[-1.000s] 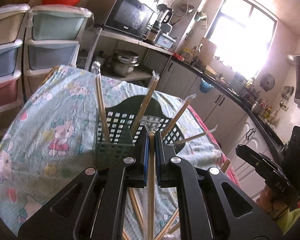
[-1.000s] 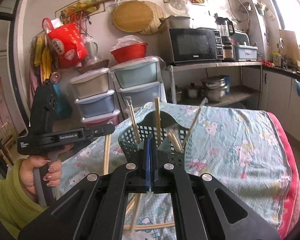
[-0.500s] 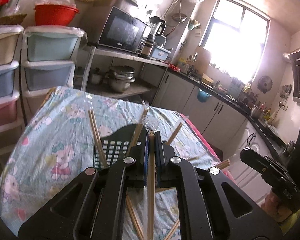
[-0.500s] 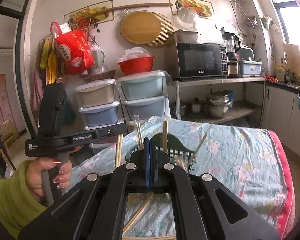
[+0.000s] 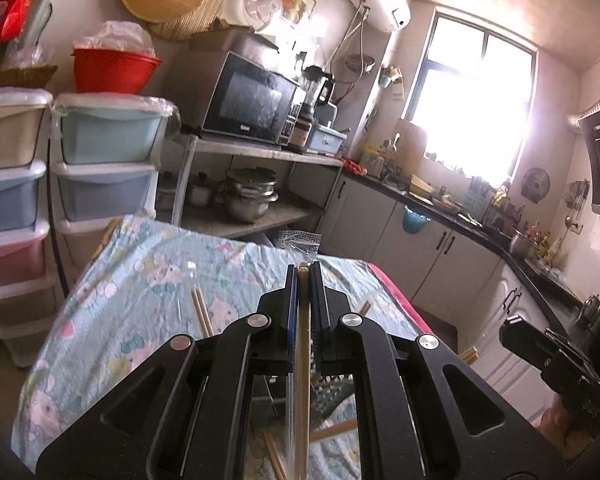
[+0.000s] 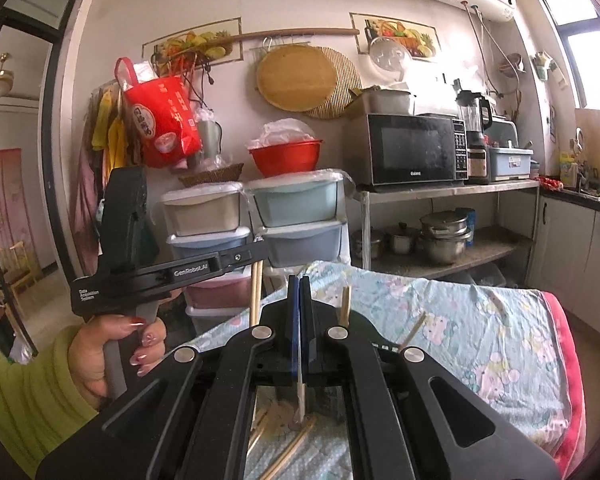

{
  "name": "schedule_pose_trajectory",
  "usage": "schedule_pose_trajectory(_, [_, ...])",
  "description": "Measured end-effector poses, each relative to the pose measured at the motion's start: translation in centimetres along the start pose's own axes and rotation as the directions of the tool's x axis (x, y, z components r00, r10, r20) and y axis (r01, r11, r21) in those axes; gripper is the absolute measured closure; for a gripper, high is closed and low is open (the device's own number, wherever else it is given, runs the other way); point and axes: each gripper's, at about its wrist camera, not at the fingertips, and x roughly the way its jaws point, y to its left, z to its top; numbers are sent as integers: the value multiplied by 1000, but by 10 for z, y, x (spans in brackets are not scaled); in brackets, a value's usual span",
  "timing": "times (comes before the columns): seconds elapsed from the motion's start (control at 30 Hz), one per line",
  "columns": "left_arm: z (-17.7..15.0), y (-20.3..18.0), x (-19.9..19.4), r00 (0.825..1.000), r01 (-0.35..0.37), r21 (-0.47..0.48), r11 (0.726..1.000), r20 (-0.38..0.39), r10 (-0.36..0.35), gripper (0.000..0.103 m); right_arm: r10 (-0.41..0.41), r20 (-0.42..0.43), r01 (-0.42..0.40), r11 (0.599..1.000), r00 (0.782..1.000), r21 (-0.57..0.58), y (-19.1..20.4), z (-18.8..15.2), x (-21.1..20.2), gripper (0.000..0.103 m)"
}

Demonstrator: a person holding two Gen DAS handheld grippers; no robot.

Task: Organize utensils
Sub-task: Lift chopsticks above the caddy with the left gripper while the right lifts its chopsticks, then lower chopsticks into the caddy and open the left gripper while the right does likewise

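A table draped in a pale blue cartoon-print cloth (image 5: 140, 280) with a pink-red border fills the lower part of both wrist views, and everything the task concerns lies on or above it. Behind the right gripper's body a dark green plastic basket (image 6: 364, 326) with a latticed wall stands on the cloth; only its arched rim and a strip of mesh show, and pale wooden chopsticks stick up out of it, one upright (image 6: 345, 306) and another leaning to the right (image 6: 412, 330). More chopsticks lie loose on the cloth (image 6: 288, 452) beneath the grippers, slim, light tan and crossing one another. The left gripper (image 5: 304, 270) is clamped on a pair of wrapped chopsticks (image 5: 302, 360), the tan wood running lengthwise between its blue pads and ending at the fingertips, where a crinkled clear wrapper (image 5: 298, 242) sticks out beyond them; in the right wrist view the same sticks (image 6: 256, 292) hang down below that gripper, which a hand (image 6: 108, 344) in a yellow-green sleeve holds up to the left of the basket. The right gripper (image 6: 299, 280) has its jaws pressed together on a thin whitish strip (image 6: 300, 392) that hangs below the pads; what the strip is cannot be made out.
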Motion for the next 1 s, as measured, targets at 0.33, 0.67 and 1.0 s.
schedule_pose_trajectory(0.33, [18,-1,-1,999,-13,5,1000,53,13,100,5,33,-5,1000,999,-3,2,10,-4,102])
schedule_pose_trajectory(0.67, [35,-2,0,992,-43,13,999,116,42,100,1,72,-1,1000,997,10,1,19,-7,102])
schedule_pose_trajectory(1.0, [53,2,5,982,-70,-4,998,173,70,100,-7,118,8,1000,993,-5,1,39,-1,102])
